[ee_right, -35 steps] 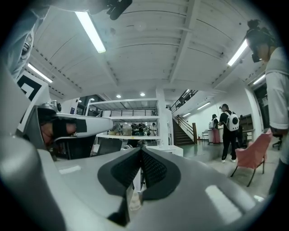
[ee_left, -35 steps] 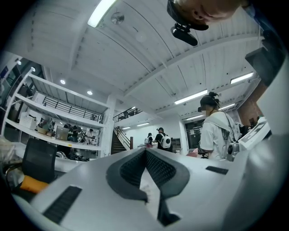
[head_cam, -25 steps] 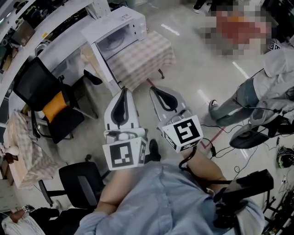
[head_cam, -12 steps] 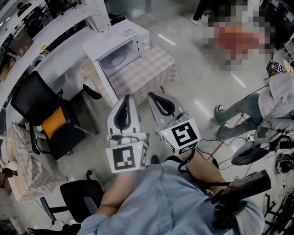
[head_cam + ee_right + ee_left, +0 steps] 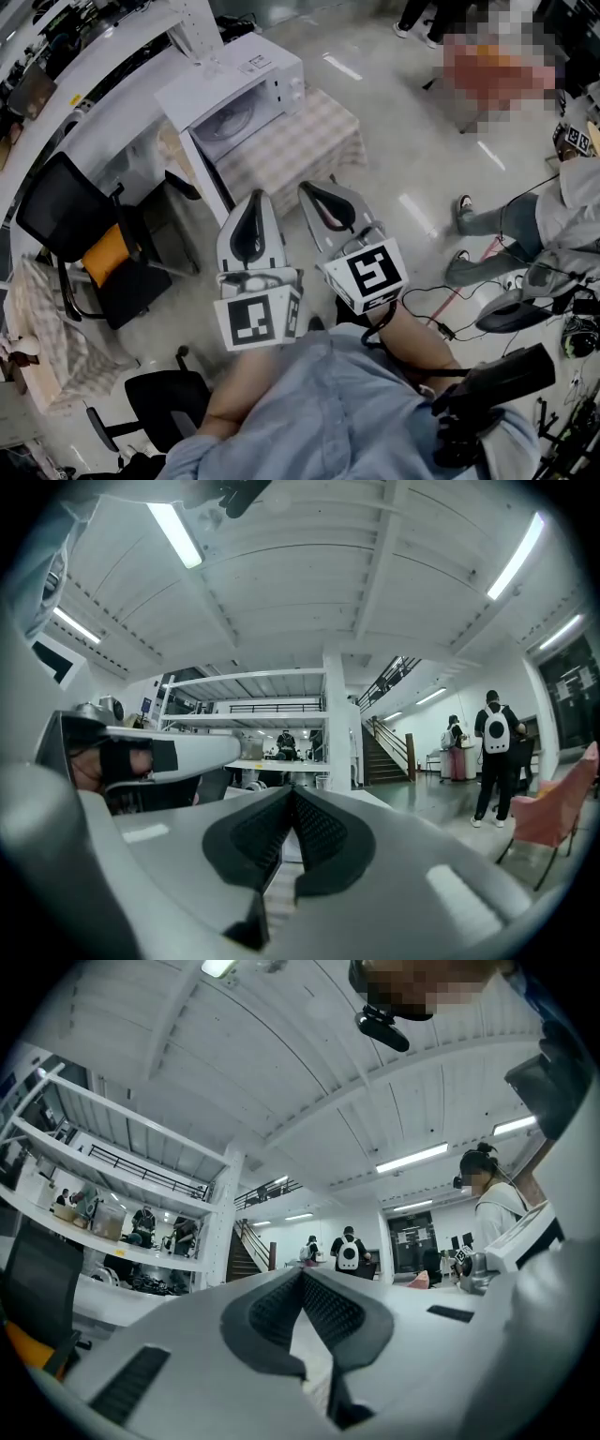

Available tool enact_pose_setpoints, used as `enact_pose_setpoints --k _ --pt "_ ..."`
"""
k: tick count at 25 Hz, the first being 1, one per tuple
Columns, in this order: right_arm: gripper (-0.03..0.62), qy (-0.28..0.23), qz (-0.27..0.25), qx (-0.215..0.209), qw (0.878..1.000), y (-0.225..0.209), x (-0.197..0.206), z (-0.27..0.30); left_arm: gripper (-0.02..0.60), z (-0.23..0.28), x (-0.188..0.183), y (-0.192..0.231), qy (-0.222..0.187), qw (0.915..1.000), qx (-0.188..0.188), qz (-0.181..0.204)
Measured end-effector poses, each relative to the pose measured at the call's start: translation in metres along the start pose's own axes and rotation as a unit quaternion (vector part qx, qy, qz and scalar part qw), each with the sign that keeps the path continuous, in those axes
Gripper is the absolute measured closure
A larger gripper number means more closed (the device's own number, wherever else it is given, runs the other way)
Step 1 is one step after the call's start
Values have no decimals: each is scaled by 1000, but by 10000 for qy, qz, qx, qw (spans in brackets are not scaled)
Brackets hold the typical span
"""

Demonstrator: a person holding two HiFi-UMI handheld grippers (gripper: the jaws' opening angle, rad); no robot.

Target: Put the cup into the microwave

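Note:
A white microwave (image 5: 246, 80) stands on a small table with a checked cloth (image 5: 300, 141), ahead of me in the head view. Its door (image 5: 208, 178) hangs open toward the left and the turntable inside shows. I cannot make out a cup for certain in any view. My left gripper (image 5: 253, 202) and right gripper (image 5: 307, 190) are held side by side in the air, short of the table, pointing at it. Both are shut with nothing between the pads. In the gripper views the left gripper (image 5: 302, 1275) and the right gripper (image 5: 291, 791) show closed jaws against a far hall.
A black office chair with an orange cushion (image 5: 94, 239) stands left of the microwave table, another black chair (image 5: 164, 403) near my left side. A second checked table (image 5: 42, 323) is at far left. A person (image 5: 562, 216) and floor cables (image 5: 441, 309) are to the right.
Both grippers and I have moved forward across the floor toward the microwave table, staying side by side and shut. The chairs and the person at right have shifted in the head view.

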State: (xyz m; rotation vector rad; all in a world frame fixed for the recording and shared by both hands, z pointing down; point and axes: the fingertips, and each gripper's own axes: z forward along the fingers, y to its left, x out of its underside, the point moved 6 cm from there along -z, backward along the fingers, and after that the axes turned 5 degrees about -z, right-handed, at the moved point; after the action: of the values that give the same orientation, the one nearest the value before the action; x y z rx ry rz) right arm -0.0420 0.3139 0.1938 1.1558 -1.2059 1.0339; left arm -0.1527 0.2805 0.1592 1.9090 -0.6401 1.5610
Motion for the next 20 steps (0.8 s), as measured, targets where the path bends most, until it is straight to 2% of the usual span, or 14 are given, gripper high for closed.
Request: enact_pose_setpoints --k 11,20 --pt "592 -69 162 -659 9977 -98 6 84 575 117 15 -2 144 9979 -607 193" --pt "592 -187 200 -1088 9937 -165 7 130 575 189 21 -11 43 9943 -1012 325"
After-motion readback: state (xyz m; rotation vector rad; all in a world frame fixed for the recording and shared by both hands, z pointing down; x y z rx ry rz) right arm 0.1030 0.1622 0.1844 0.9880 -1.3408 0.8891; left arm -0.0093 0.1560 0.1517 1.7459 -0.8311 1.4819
